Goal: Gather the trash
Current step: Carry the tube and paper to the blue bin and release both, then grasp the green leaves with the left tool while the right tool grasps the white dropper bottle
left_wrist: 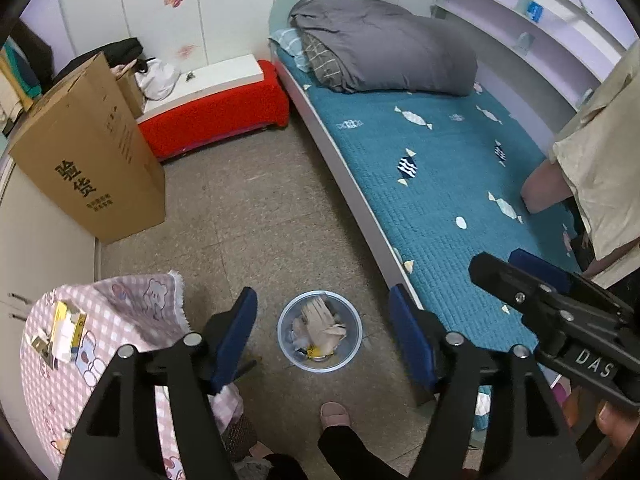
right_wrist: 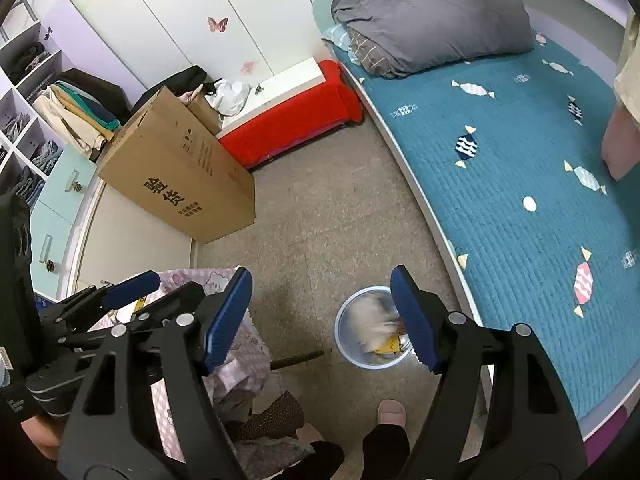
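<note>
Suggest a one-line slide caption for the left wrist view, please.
Open left gripper above a floor trash bin holding crumpled paper, beside the bed.

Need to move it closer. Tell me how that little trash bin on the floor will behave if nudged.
The trash bin looks like thin plastic holding crumpled paper, so probably light and easily slid. Being small and round, it may tip rather than slide if pushed near the rim.

Even, soft indoor light, faint shadows, strong fisheye bending with dark corners; bin contents blur in the right view.
</note>
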`<action>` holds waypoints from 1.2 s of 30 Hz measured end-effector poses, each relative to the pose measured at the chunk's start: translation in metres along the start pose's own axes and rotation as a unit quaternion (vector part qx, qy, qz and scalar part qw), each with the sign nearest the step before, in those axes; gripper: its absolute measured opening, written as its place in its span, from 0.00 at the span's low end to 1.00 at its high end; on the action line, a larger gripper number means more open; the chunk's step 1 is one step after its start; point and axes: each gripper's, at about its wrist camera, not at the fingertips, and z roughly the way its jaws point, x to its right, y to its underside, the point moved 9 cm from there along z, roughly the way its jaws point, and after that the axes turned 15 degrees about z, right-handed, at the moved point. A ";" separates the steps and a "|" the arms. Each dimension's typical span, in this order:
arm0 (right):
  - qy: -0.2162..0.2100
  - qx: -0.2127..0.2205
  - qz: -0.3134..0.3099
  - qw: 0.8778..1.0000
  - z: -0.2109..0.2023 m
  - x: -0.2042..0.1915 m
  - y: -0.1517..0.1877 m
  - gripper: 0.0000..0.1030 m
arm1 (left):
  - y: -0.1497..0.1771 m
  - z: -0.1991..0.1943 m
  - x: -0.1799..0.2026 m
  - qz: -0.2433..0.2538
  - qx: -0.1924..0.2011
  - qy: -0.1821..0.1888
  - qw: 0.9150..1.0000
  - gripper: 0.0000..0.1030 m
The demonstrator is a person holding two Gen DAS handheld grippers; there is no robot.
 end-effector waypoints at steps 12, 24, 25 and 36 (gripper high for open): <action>-0.024 -0.041 -0.055 0.997 0.025 -0.065 0.041 0.69 | 0.055 -0.025 -0.072 -0.074 -0.006 -0.037 0.997 0.67; -0.054 -0.124 -0.146 0.980 0.076 -0.182 0.157 0.70 | 0.196 -0.062 -0.206 -0.215 -0.036 -0.087 0.972 0.68; -0.056 -0.130 -0.151 0.978 0.080 -0.189 0.168 0.70 | 0.209 -0.064 -0.216 -0.226 -0.039 -0.090 0.969 0.68; -0.055 -0.189 -0.201 0.960 0.124 -0.264 0.279 0.70 | 0.360 -0.086 -0.315 -0.326 -0.076 -0.124 0.934 0.67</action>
